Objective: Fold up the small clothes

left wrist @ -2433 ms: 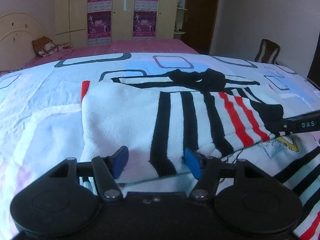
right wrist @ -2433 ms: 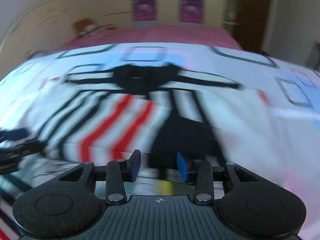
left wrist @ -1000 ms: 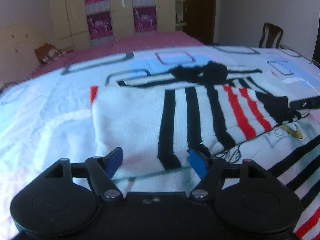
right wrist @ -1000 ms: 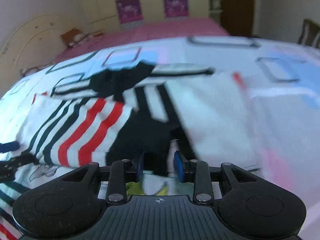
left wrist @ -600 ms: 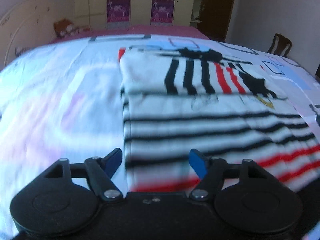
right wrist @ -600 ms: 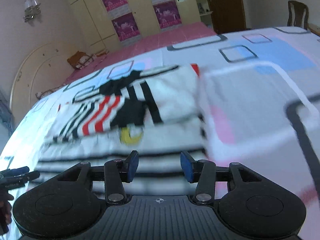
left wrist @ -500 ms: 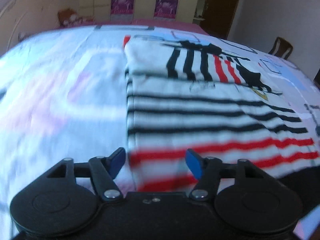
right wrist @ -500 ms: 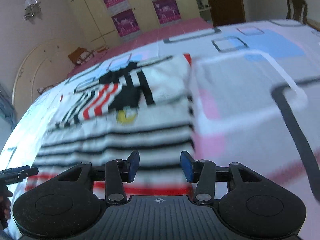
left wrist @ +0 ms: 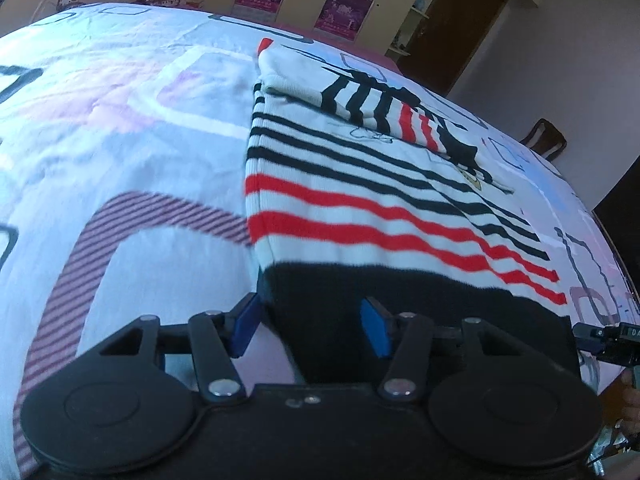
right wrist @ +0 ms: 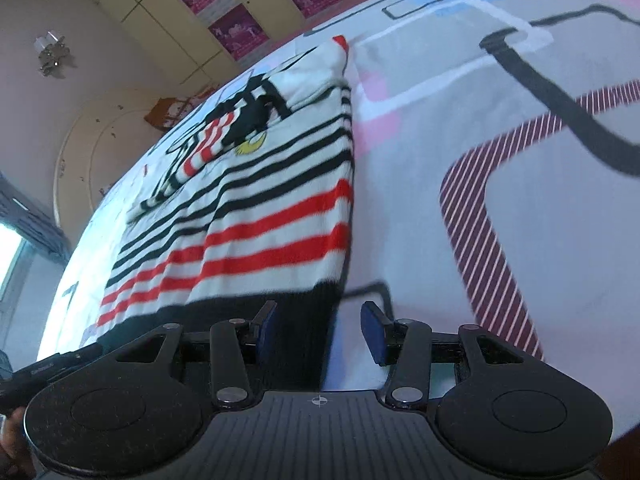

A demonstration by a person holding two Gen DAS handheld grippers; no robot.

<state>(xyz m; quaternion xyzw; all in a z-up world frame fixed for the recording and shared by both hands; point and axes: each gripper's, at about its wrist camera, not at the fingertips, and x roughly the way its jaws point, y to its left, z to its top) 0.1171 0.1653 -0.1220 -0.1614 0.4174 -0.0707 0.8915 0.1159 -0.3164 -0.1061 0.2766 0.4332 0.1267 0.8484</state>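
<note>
Lying on the patterned bed point(left wrist: 120, 128), the striped sweater point(left wrist: 360, 208) (sleeves folded in) has its black hem between both parted hand-held grippers: left hand-held gripper point(left wrist: 310, 328) closing, right hand-held gripper point(right wrist: 320, 330) apart.

Left gripper point(left wrist: 308, 330): angled downward, rolled; jaws closing, blue pads apart.
Right gripper point(right wrist: 318, 332): angled downward, rolled; blue pads parted.
Contact: neither gripper's pads visibly press on anything.
</note>
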